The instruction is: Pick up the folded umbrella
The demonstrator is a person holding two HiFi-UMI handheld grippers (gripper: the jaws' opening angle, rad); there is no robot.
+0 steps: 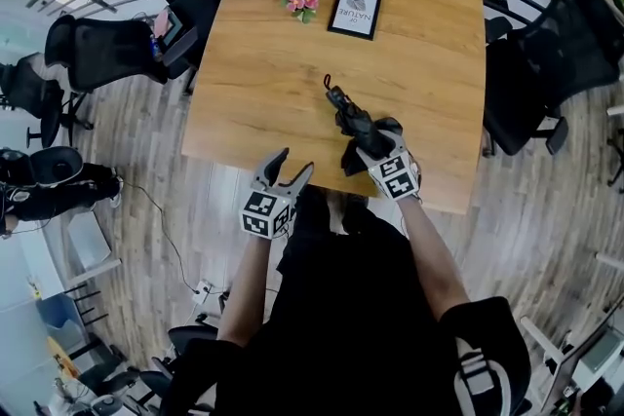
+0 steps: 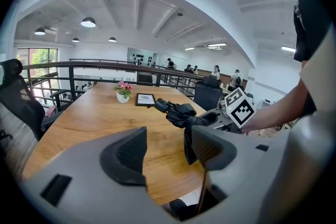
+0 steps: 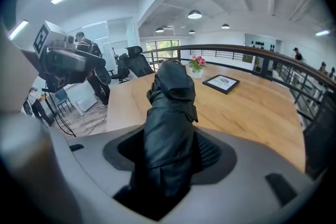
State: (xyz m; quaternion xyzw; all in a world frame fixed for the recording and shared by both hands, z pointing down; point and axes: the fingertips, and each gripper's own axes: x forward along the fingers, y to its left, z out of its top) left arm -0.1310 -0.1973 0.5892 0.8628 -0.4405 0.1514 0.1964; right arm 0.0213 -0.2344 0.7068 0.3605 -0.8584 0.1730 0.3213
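Right gripper [image 1: 365, 141] was clamped on the folded umbrella [image 1: 348, 115], black, with both jaws pressing its fabric body partway along. In the right gripper view the umbrella [image 3: 170, 113] filled the gap between the pads and stuck out forward past the right gripper [image 3: 169, 159]. It sat over the near right part of the wooden table [image 1: 283, 63], tip pointing toward the far side. In the left gripper view the umbrella [image 2: 180, 113] looked clear of the tabletop, with a dark flap hanging below it.

Left gripper [image 1: 293, 162] was at the near table edge, left of the umbrella and apart from it. Its jaws stood open with nothing between them, only table showing through the gap of the left gripper [image 2: 168, 149].

A small pot of pink flowers [image 1: 301, 1] and a framed card [image 1: 354, 12] stood side by side at the far end of the table. Black office chairs [image 1: 102, 54] stood around the table
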